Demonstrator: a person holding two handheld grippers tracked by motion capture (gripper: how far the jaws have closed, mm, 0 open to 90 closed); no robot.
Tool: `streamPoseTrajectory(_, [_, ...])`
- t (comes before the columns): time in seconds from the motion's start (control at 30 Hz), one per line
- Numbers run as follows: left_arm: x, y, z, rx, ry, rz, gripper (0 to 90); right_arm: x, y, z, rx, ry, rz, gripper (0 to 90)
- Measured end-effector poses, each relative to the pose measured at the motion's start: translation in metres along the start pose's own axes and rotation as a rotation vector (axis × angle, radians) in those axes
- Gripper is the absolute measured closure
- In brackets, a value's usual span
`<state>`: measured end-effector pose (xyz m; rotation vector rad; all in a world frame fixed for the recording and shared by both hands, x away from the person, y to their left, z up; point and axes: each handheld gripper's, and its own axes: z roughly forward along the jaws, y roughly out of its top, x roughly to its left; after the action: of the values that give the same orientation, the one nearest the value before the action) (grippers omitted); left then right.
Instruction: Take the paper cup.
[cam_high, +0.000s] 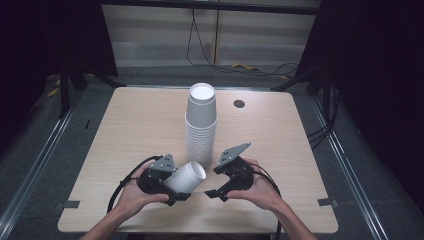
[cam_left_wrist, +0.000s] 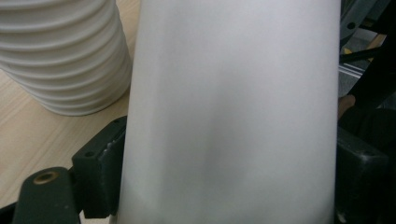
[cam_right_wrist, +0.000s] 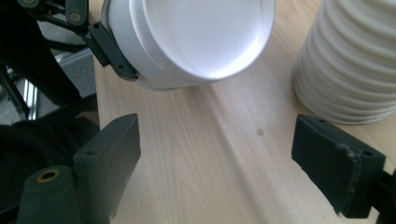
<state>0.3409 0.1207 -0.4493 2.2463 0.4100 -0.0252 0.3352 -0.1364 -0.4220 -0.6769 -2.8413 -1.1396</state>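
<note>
A single white paper cup (cam_high: 186, 177) lies tipped on its side near the surface's (cam_high: 135, 125) near edge, its long axis slanting, open mouth facing up and toward the right tool (cam_high: 216, 181). The left tool (cam_high: 176, 186) is clenched around the cup's body. The right tool's jaws stand wide apart, holding nothing, just beside the cup's mouth. A tall stack of cups (cam_high: 200, 127) stands upright behind, mid-surface.

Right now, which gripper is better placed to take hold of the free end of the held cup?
Right, probably. The left gripper is already shut on the white cup, while the right gripper hangs open beside it, its jaws facing the cup's closed end with nothing between them, near the cup stack.
</note>
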Motion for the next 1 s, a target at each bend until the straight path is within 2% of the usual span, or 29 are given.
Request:
streamPoseTrajectory(0.07, [-0.002, 0.001, 0.002, 0.017, 0.002, 0.006, 15.2, 0.000, 0.000, 0.002, 0.016, -0.003, -0.017, 16.1])
streamPoseTrajectory(0.23, [-0.003, 0.007, 0.005, 0.058, 0.002, 0.049, 15.2, -0.001, 0.001, 0.003, 0.056, -0.009, -0.020, 20.1])
streamPoseTrajectory(0.3, [-0.004, 0.010, 0.006, 0.056, 0.004, 0.053, 15.2, -0.002, 0.001, 0.004, 0.067, -0.005, -0.022, 19.6])
streamPoseTrajectory(0.33, [-0.004, 0.012, 0.006, 0.078, 0.007, 0.066, 15.2, -0.002, 0.001, 0.004, 0.070, -0.001, -0.026, 19.5])
streamPoseTrajectory(0.37, [-0.005, 0.013, 0.007, 0.074, 0.014, 0.064, 15.2, -0.001, 0.001, 0.005, 0.079, -0.006, -0.035, 19.0])
streamPoseTrajectory(0.4, [-0.004, 0.015, 0.007, 0.100, 0.022, 0.084, 15.2, 0.000, 0.002, 0.004, 0.088, -0.008, -0.043, 18.8])
streamPoseTrajectory(0.5, [-0.003, 0.021, 0.007, 0.105, 0.026, 0.101, 15.2, 0.000, 0.004, 0.004, 0.112, -0.008, -0.064, 16.6])
streamPoseTrajectory(0.6, [-0.002, 0.025, 0.008, 0.117, 0.037, 0.135, 15.2, 0.000, 0.005, 0.004, 0.125, -0.004, -0.072, 15.9])
streamPoseTrajectory(0.67, [-0.003, 0.027, 0.012, 0.129, 0.035, 0.137, 15.3, -0.002, 0.005, 0.006, 0.128, -0.005, -0.079, 16.0])
streamPoseTrajectory(0.73, [-0.005, 0.029, 0.014, 0.150, 0.037, 0.159, 15.2, -0.003, 0.005, 0.007, 0.133, -0.018, -0.081, 16.9])
streamPoseTrajectory(0.8, [-0.006, 0.029, 0.017, 0.143, 0.036, 0.165, 15.3, -0.004, 0.005, 0.007, 0.138, -0.020, -0.090, 18.0])
streamPoseTrajectory(0.9, [-0.008, 0.028, 0.021, 0.172, 0.039, 0.188, 15.3, -0.004, 0.005, 0.004, 0.142, -0.025, -0.094, 18.0])
streamPoseTrajectory(1.0, [-0.010, 0.028, 0.023, 0.180, 0.035, 0.192, 15.3, -0.002, 0.004, 0.004, 0.161, -0.025, -0.108, 18.1])
